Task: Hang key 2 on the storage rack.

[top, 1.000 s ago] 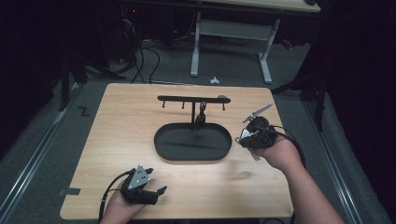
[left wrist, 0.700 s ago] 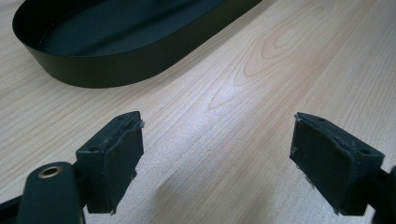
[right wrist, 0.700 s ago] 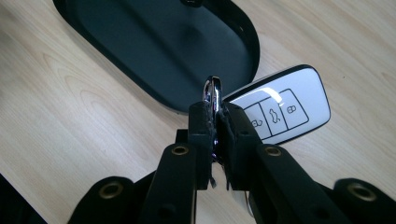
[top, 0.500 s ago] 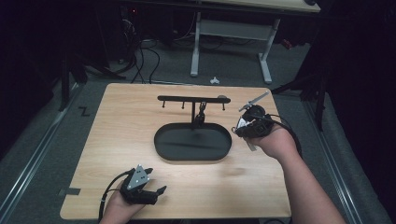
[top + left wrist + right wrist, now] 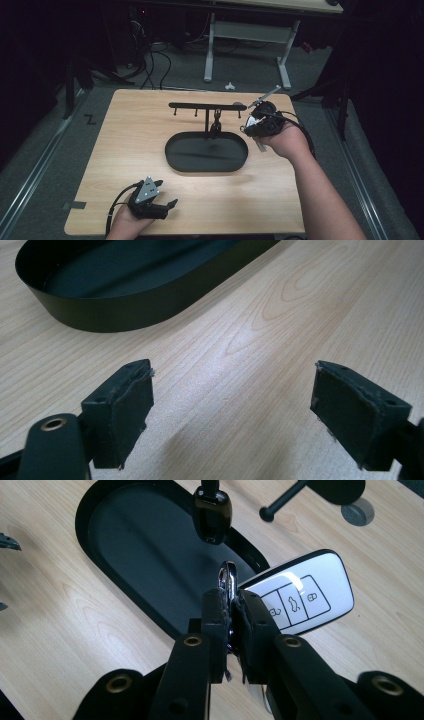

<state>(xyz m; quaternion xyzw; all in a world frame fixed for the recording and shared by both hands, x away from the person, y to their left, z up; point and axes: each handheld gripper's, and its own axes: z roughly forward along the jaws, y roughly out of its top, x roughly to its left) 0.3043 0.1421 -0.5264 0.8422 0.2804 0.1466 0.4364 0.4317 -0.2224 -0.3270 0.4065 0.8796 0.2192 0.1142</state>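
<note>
A: From the high view, what are the right tongs [image 5: 248,121] doing?

B: They're up beside the rack [image 5: 207,106], at its right end, above the tray [image 5: 206,151]. The left tongs [image 5: 167,204] rest low on the counter [image 5: 125,130], well away, probably just waiting.

A: And the left gripper view?

B: Left tongs [image 5: 230,405] stand wide apart with bare counter [image 5: 280,315] between them; the tray [image 5: 125,310] lies ahead of them.

A: The right gripper view?

B: The right tongs [image 5: 231,615] are clamped on a metal ring [image 5: 227,580]. The key fob [image 5: 300,597] hangs off to their right, so gripping the ring likely leaves its loop free for a peg. Another fob [image 5: 212,515] already dangles just ahead, and one peg [image 5: 267,513] is beyond, slightly right.

A: So it's being hung?

B: I'd judge so; the ring isn't on a peg yet.
</note>
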